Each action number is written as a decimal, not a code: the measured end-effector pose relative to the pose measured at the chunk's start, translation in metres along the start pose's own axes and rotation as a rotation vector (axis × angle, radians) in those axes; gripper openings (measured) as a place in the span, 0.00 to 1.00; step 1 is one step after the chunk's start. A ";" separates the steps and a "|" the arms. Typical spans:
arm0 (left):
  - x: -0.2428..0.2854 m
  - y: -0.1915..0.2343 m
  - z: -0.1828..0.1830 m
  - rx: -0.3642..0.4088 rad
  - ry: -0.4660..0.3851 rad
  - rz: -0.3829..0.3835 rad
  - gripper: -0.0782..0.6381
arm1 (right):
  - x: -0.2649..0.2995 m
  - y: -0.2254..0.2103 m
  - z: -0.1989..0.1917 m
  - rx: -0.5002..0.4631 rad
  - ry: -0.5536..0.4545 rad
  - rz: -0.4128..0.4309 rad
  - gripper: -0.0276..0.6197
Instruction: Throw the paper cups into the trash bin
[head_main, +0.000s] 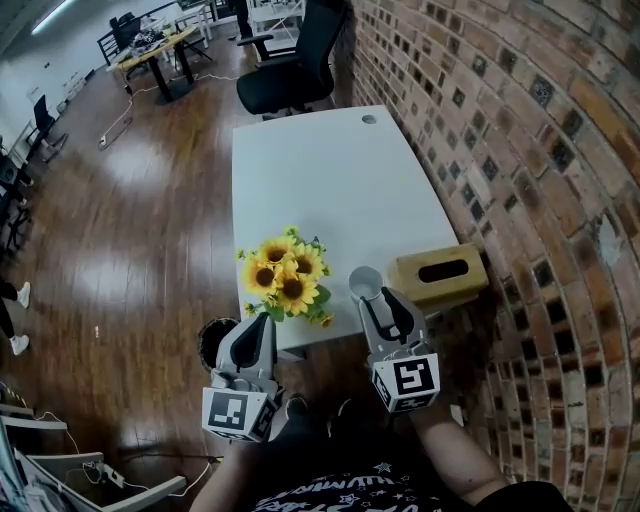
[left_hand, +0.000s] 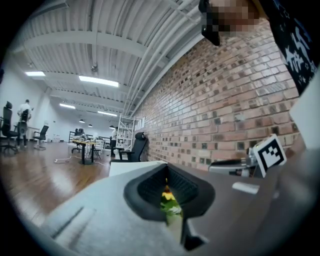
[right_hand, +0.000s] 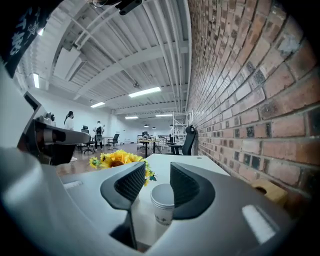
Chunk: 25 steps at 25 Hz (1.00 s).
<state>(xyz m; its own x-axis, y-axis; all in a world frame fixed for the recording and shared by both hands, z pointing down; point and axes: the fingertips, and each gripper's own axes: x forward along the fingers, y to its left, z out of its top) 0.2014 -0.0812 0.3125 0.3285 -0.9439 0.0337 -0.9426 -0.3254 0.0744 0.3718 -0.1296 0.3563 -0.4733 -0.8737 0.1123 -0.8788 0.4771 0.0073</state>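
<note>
Nothing of this job looks finished yet. The one paper cup you can see stands upright on the white tabletop, near its front edge, between the sunflowers and the wooden tissue box. No other cup shows anywhere on the tabletop.

Your right hand-held gripper is lined up on that cup. In the right gripper view its jaws are spread, and the cup sits in the gap at the tips. Neither pad seems to press on it, so count it as framed, not caught.

Your left hand-held gripper has its jaws pressed together on nothing. In the left gripper view only a sliver of sunflower shows through the slit. It hangs off the front left corner of the tabletop, above the floor.

The trash bin is the dark round thing on the wooden floor by that same corner, partly hidden behind your left hand-held gripper. You cannot see into it, so there is no telling whether any cup already lies inside.

What remains, as I judge it, is nearly all of the task. You must close on the cup, lift it clear of the flowers, carry it over to the bin and let it drop.
</note>
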 end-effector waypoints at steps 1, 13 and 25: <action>-0.002 0.005 -0.001 -0.001 -0.006 0.011 0.12 | 0.000 0.002 -0.003 0.000 0.002 -0.001 0.31; -0.007 0.055 -0.011 -0.016 0.014 0.077 0.12 | 0.008 0.004 -0.063 -0.019 0.127 -0.112 0.56; 0.003 0.090 -0.029 -0.032 0.035 0.119 0.12 | 0.037 -0.016 -0.115 0.015 0.245 -0.183 0.63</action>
<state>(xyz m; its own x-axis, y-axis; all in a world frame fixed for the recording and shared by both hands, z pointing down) 0.1192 -0.1116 0.3484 0.2171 -0.9729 0.0791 -0.9728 -0.2090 0.0995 0.3750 -0.1589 0.4743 -0.2804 -0.8950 0.3470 -0.9498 0.3111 0.0348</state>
